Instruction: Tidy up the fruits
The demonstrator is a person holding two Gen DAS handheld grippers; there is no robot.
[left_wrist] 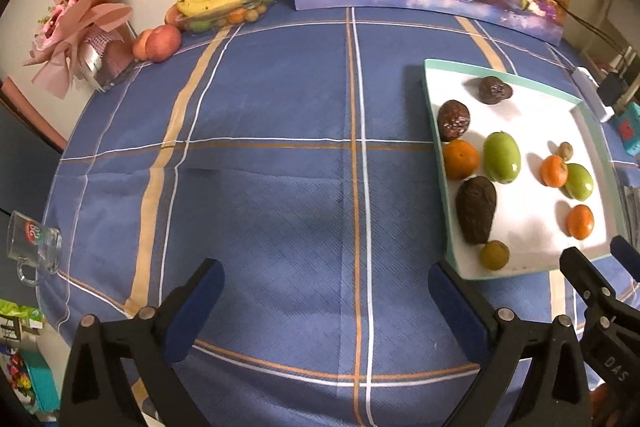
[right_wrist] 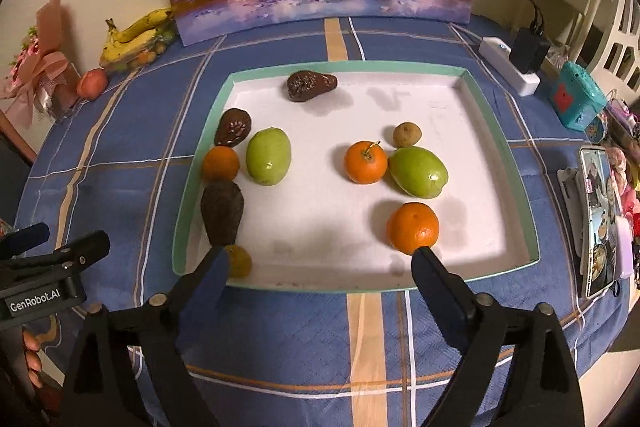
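The tray [right_wrist: 496, 115] sits on the blue tablecloth [left_wrist: 280, 187] and holds all the loose fruit: three oranges, two green fruits, three dark avocados and two small brownish fruits, mixed rather than sorted by kind. Both grippers hover empty with fingers spread wide: the left gripper [left_wrist: 326, 279] over bare cloth left of the tray, the right gripper [right_wrist: 320, 263] at the tray's near edge. The nearest orange [right_wrist: 413, 227] lies just beyond its right finger. Whether sorting is under way or done cannot be settled. Any pick should centre the fruit between the fingers and close gently (round fruit rolls). Neighbours touching, such as the far orange [right_wrist: 365, 162] and green fruit [right_wrist: 417, 171], need a clear approach.
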